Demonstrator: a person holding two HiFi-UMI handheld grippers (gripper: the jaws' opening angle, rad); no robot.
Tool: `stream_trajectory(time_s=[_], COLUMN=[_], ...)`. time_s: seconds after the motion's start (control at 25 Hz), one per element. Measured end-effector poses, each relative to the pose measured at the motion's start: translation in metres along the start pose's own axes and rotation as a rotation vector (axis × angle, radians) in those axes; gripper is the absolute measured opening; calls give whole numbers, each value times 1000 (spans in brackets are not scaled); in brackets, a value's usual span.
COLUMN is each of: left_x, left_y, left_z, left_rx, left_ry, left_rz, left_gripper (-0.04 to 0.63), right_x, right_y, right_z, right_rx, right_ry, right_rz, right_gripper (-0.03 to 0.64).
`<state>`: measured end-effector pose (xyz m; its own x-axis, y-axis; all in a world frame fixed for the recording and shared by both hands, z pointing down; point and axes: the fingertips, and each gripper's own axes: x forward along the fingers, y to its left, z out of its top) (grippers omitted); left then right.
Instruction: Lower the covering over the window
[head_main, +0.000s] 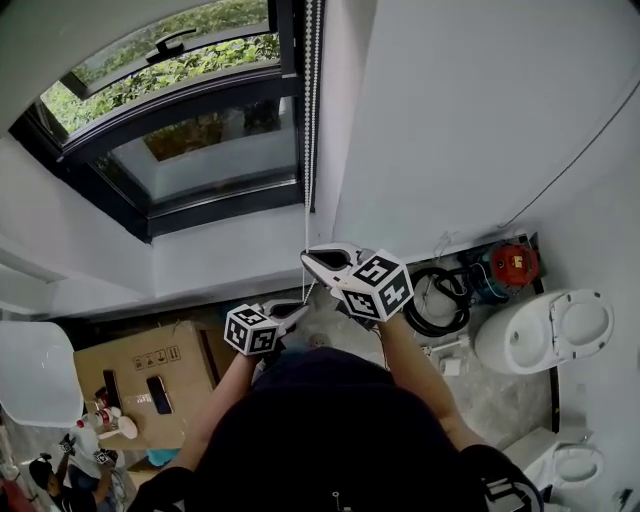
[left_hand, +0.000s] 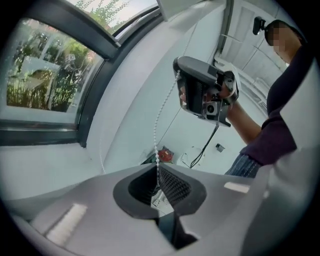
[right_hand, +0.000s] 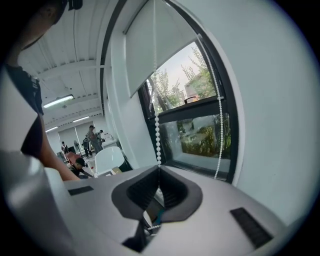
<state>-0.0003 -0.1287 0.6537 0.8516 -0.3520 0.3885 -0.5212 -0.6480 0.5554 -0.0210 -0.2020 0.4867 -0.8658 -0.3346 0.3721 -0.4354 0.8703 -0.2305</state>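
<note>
The window (head_main: 200, 130) is bare in the head view; in the right gripper view a white roller blind (right_hand: 160, 45) covers only its top. A white bead chain (head_main: 309, 120) hangs along the frame's right side. My right gripper (head_main: 305, 258) is shut on the chain, which runs straight up from its jaws (right_hand: 159, 166). A second strand (right_hand: 219, 125) hangs free beside it. Below and to the left, my left gripper (head_main: 298, 307) is shut on the same chain (left_hand: 159, 125). That length runs down from the right gripper (left_hand: 179, 75) into the left gripper's jaws (left_hand: 157, 169).
A cardboard box (head_main: 140, 375) and a white chair (head_main: 35, 370) stand at the lower left. On the floor to the right lie a black cable coil (head_main: 440, 300), a red device (head_main: 514, 262) and a white bowl-shaped fixture (head_main: 545, 330). People (right_hand: 92, 137) are far back in the room.
</note>
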Motion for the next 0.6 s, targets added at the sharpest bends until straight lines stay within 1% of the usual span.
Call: stream_trajectory(time_s=[0.08,0.12,0.16,0.2,0.28,0.36,0.48,0.56,0.6], left_x=[-7,-13,-21,-30,-53,-79,-118,-135,-141], left_y=[1,3,5,5,1,-7,-20,-36,-44], left_z=[-4,-3,-1,3,17,39,83,113,127], left_rx=[-55,-80,-97,-103,-94,-48,90,160,172], left_ry=[-27,-49,-73,-99,-150,-194,-268,-335,-372], left_rz=[0,12,26,32,15,-7,-13,-58,-91], left_gripper=[25,62,145,187,187,187,187,186,186], right_x=[2,3,4,5,7,10,14,11,9], right_y=[5,8,11,14,22,30,44,53,57], right_z=[2,2,2,2,1,2,2,0,-1], right_rx=[47,68,85,98,112,109,107,101,96], right_ry=[-21,-28,-32,-33,-29,-25,-39,-47,-51], right_rz=[20,28,33,37,40,48,70,76,79], right_gripper=[12,12,12,12,13,12,13,12,14])
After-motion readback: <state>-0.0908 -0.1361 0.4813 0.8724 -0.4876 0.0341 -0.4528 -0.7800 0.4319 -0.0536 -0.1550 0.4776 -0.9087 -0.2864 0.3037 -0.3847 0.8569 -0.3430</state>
